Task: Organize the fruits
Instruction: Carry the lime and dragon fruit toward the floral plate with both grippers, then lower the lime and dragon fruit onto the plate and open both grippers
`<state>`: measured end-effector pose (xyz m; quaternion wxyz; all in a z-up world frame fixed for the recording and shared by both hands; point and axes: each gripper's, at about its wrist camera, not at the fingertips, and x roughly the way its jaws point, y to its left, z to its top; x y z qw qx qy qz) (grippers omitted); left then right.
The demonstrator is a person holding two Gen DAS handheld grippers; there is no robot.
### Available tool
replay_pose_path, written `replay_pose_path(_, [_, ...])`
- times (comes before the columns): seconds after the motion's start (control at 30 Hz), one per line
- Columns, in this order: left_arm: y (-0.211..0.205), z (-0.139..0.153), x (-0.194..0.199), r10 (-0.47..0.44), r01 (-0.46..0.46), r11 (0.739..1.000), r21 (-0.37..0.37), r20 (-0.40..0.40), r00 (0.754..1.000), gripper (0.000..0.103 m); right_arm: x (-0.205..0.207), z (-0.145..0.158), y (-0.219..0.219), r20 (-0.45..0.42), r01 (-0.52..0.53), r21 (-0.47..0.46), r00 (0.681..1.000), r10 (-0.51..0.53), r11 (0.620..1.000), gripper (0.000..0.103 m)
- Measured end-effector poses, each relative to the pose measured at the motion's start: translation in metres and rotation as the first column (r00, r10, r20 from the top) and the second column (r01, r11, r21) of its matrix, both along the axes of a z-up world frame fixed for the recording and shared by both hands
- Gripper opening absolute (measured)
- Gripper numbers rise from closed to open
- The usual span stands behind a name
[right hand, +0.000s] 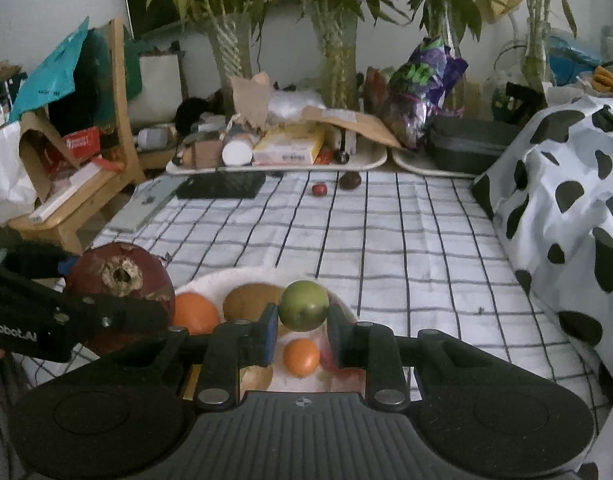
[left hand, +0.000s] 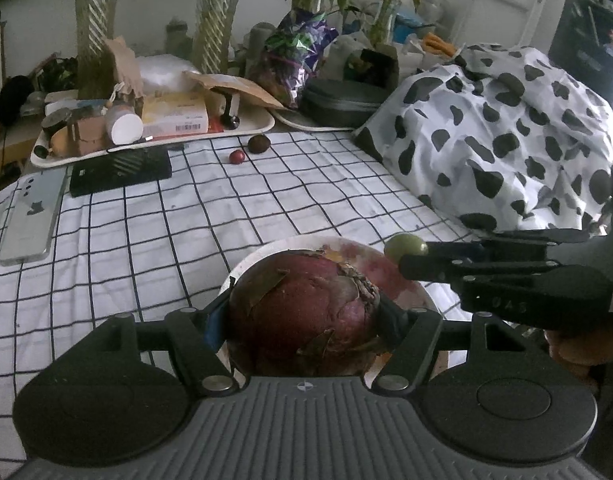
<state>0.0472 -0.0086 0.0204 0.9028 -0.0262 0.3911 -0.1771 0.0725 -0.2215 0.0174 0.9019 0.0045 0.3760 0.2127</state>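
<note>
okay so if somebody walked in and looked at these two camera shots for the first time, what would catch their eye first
Probably the big dark red fruit, clamped in the left gripper right over the white plate at the near edge of the checked cloth. Next, the small green fruit pinched in the right gripper above the same plate, where two oranges and a brown fruit already lie. The cow-print fabric on the right stands out too.

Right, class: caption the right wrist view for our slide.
Right claw holds a green fruit over a white plate of oranges.
</note>
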Motion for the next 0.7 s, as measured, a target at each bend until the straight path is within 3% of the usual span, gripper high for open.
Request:
replay_pose_path(0.53, [0.011,0.000,-0.004,0.038,-0.038,0.999,-0.021,-0.019,0.999,0.068,0.004,-0.021,0.003,-0.145,-0.004,-0.065,0.989,-0.005,0.998,0.028])
replay_pose_path(0.57, [0.012,0.000,-0.003,0.041,-0.041,0.999,-0.026,-0.021,0.999,0.068,0.003,-0.021,0.004,-0.143,-0.007,-0.072,0.990,-0.004,0.997,0.031])
replay_pose_path(0.6, [0.014,0.000,-0.003,0.044,-0.045,0.999,-0.032,-0.023,0.999,0.068,0.003,-0.021,0.005,-0.141,-0.006,-0.079,0.990,-0.005,0.997,0.044])
replay_pose_path(0.7, [0.019,0.000,-0.001,0.058,-0.060,0.997,-0.056,-0.033,0.998,0.068,-0.001,-0.017,0.003,-0.111,0.007,-0.079,0.994,-0.016,0.997,0.071])
